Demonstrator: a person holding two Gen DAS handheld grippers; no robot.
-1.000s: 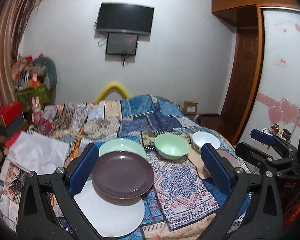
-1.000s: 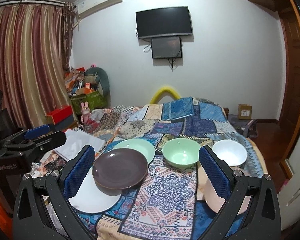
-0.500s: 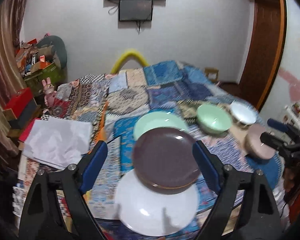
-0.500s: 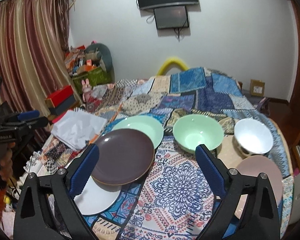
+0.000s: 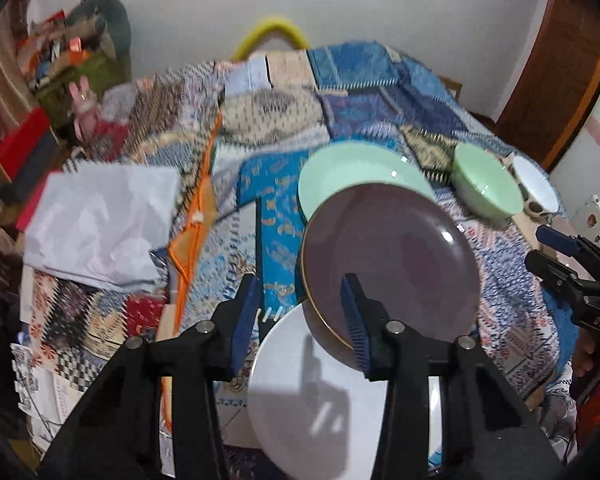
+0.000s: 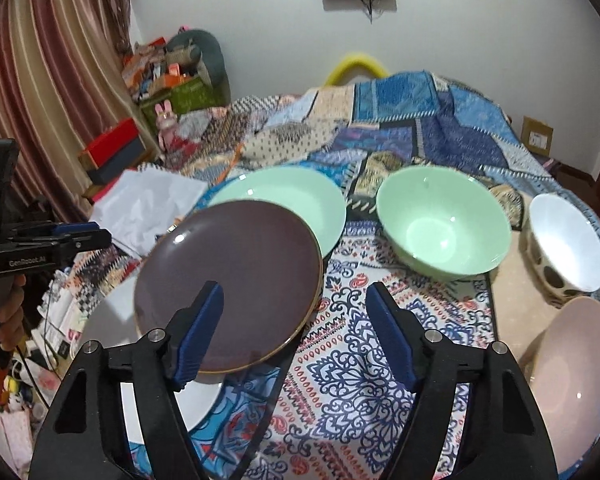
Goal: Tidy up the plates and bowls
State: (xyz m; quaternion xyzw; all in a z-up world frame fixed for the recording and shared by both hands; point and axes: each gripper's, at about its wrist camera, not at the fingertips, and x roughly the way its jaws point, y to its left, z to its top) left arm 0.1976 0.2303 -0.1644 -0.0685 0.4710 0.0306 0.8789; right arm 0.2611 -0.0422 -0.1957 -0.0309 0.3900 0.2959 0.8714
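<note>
A dark purple plate point(image 5: 392, 264) point(image 6: 228, 280) lies tilted, overlapping a white plate point(image 5: 332, 400) point(image 6: 108, 320) and a pale green plate point(image 5: 360, 172) point(image 6: 292, 200). To the right stand a green bowl point(image 5: 486, 188) point(image 6: 444, 224), a white spotted bowl point(image 5: 534, 184) point(image 6: 564, 248) and a pink plate point(image 6: 580, 368). My left gripper point(image 5: 300, 320) hovers at the purple plate's left rim, its jaws closing with that rim between them but not pressed. My right gripper point(image 6: 296, 320) hangs over the plate's right rim, jaws closing, pads touching nothing.
A patchwork cloth point(image 6: 360, 380) covers the surface. Crumpled white paper point(image 5: 100, 220) lies to the left, a red box point(image 6: 112, 144) beyond it. The right gripper point(image 5: 572, 264) shows at the right edge of the left wrist view. A hand point(image 6: 8, 312) holds the left gripper point(image 6: 60, 236).
Both grippers have come down and tilted toward the plates, which now look larger. Both pairs of jaws have narrowed. The dishes have not moved and nothing has been gripped.
</note>
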